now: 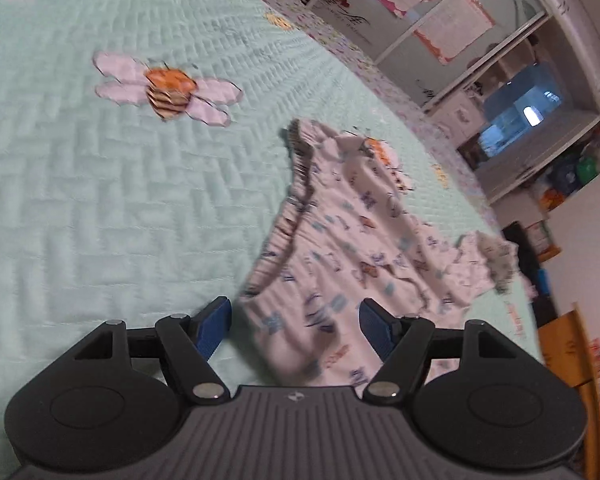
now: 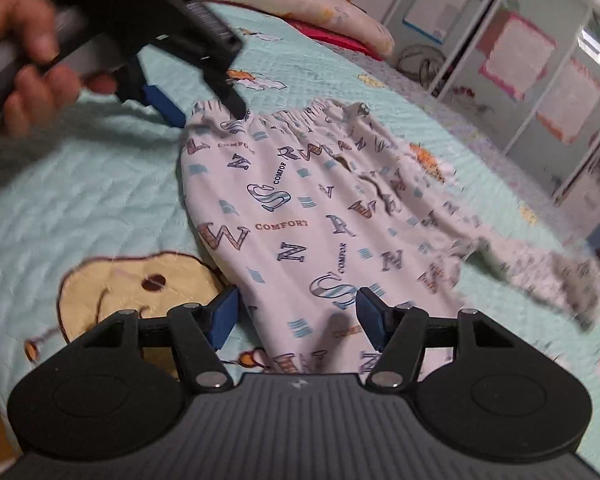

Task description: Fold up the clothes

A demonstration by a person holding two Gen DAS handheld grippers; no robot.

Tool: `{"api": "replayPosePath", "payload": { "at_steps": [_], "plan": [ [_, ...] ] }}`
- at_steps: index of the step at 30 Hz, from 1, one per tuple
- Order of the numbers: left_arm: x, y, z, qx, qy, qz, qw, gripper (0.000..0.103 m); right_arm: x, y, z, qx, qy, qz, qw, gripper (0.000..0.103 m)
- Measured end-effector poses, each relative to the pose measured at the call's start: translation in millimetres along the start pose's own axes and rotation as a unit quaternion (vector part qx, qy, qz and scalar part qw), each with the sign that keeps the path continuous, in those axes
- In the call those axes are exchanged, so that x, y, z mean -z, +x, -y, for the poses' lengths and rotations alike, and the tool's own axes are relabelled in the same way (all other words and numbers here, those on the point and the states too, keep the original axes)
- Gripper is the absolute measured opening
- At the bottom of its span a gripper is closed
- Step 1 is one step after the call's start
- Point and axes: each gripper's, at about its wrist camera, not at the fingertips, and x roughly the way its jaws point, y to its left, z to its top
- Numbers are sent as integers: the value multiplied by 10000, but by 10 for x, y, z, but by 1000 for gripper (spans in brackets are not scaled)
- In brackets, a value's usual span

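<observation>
1. The printed trousers (image 2: 320, 208) lay spread flat on the bed (image 2: 100, 200), their gathered waistband at the far end in the right wrist view and one leg trailing off to the right.
2. The right gripper (image 2: 296, 316) hovered over the near end of the trousers with its jaws spread; cloth showed between the blue pads (image 2: 224, 316), but they did not press on it.
3. The left gripper (image 1: 296, 328) stood at the waistband corner of the trousers (image 1: 352, 232); its jaws were likewise spread, with fabric between them unpinched. In the right wrist view a hand (image 2: 32, 64) carried it beyond the trousers.
4. The bed bore a pale green quilted cover (image 1: 100, 200) embroidered with a bee (image 1: 168, 92), left of the trousers in the left wrist view, and a yellow smiling face (image 2: 140, 292), beside them in the right wrist view.
5. Beyond the trousers lay a pillow (image 2: 300, 4); farther off stood a white-framed wardrobe (image 2: 540, 80) hung with pink-edged sheets.
</observation>
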Motion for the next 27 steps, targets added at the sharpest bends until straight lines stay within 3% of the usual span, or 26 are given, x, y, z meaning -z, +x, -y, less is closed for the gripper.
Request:
{"api": "replayPosePath", "payload": {
  "at_steps": [2, 4, 5, 6, 8, 12, 13, 14, 15, 21, 24, 25, 27],
  "plan": [
    [-18, 42, -35, 110, -202, 17, 9997, 70, 54, -24, -42, 95, -144, 21, 9998, 64],
    [-38, 60, -52, 97, -297, 28, 9995, 55, 75, -35, -80, 199, -287, 60, 9994, 64],
    [-44, 61, -65, 38, -316, 4, 9995, 38, 71, -37, -100, 232, -349, 62, 9991, 64],
    [-49, 61, -77, -16, -336, -20, 9994, 32, 68, -32, -122, 261, -423, 65, 9987, 64],
    [-53, 40, -94, 73, -386, -47, 9992, 32, 54, -36, -145, 251, -534, 67, 9982, 60],
    [-51, 57, -49, -36, -270, -25, 9996, 18, 56, -38, -178, 204, -715, 92, 9972, 53],
    [-51, 60, -40, -60, -251, -4, 9997, 16, 51, -40, -190, 184, -769, 108, 9968, 41],
    [-48, 46, -23, -79, -188, 12, 9998, 14, 46, -27, -195, 131, -771, 88, 9969, 9],
    [-53, 15, 13, -99, -94, 55, 9999, 14, 44, -9, -206, 106, -776, 26, 9969, 1],
    [-42, -411, 156, -349, 406, 535, 9971, 13, -52, -273, -177, -227, -478, 302, 9981, 0],
    [30, -544, 82, -524, 388, 582, 9962, 13, -80, -330, -159, -407, -183, 416, 9981, 0],
    [60, -522, 76, -576, 582, 577, 9950, 13, -73, -315, -178, -431, -156, 419, 9981, 0],
    [125, -363, 25, -933, 800, 412, 9916, 16, -24, -241, -226, -460, -88, 346, 9983, 1]
  ]
}}
